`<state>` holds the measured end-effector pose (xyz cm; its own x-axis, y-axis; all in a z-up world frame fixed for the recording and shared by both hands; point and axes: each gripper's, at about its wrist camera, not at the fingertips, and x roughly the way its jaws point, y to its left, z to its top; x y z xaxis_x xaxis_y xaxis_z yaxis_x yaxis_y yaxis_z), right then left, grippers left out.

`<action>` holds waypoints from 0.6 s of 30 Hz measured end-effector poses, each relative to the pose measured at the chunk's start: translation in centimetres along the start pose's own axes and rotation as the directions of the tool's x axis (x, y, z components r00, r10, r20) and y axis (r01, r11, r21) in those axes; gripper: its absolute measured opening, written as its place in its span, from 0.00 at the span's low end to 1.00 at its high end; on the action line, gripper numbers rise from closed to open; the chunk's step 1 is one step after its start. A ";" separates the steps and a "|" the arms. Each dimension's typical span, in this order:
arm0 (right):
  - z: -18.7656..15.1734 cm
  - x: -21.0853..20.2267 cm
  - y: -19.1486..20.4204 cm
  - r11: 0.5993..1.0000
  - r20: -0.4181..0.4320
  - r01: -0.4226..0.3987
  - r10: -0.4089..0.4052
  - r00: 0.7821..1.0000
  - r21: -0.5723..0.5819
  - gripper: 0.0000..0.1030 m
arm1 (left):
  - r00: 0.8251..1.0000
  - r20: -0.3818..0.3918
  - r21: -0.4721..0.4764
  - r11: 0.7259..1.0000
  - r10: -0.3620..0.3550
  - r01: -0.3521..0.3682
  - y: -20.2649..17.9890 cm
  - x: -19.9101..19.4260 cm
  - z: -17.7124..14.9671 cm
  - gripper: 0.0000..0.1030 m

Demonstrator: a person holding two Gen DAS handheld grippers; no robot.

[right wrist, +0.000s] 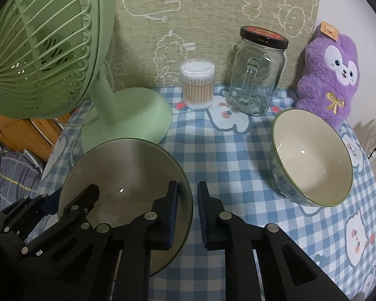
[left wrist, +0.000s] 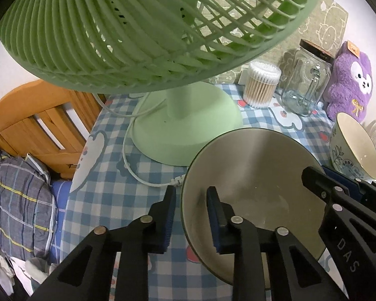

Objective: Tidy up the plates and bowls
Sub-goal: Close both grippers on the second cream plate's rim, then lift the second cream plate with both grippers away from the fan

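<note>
A grey-green plate [left wrist: 258, 170] [right wrist: 122, 168] with a dark rim lies on the blue checked tablecloth [right wrist: 228, 155], just in front of the fan's base. My left gripper [left wrist: 191, 188] is shut on the plate's left rim, one pad inside and one outside. My right gripper [right wrist: 188, 183] is shut on the opposite, right rim. Each gripper shows in the other's view: the right gripper [left wrist: 313, 178], the left gripper [right wrist: 85, 200]. A cream bowl [right wrist: 313, 160] [left wrist: 356, 148] with a blue floral outside and green rim stands upright to the plate's right, untouched.
A green desk fan [left wrist: 163, 37] [right wrist: 37, 50] towers over the plate; its white cord [left wrist: 132, 165] runs past the plate's left. At the back stand a cotton-swab tub [right wrist: 198, 85], a lidded glass jar [right wrist: 255, 75] and a purple plush toy [right wrist: 331, 75]. The table edge drops off left toward a wooden frame [left wrist: 37, 130].
</note>
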<state>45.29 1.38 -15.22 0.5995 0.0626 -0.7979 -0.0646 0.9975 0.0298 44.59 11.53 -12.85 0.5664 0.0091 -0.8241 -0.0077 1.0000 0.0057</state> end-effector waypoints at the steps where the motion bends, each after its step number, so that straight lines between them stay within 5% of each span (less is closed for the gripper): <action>1: 0.0 -0.1 0.1 1.000 -0.001 0.001 -0.001 1.000 -0.002 0.13 | 1.000 -0.008 -0.005 1.000 -0.012 0.012 0.1 0.1 0.0 0.17; 18: -0.4 -0.9 -0.2 1.000 -0.023 0.010 -0.010 1.000 0.002 0.13 | 0.999 -0.031 0.016 0.999 -0.029 0.030 -0.2 -0.4 -0.1 0.12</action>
<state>44.47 1.13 -14.78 0.5817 0.0519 -0.8117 -0.0570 0.9981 0.0230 44.24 11.30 -12.60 0.5405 -0.0202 -0.8411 0.0223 0.9997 -0.0097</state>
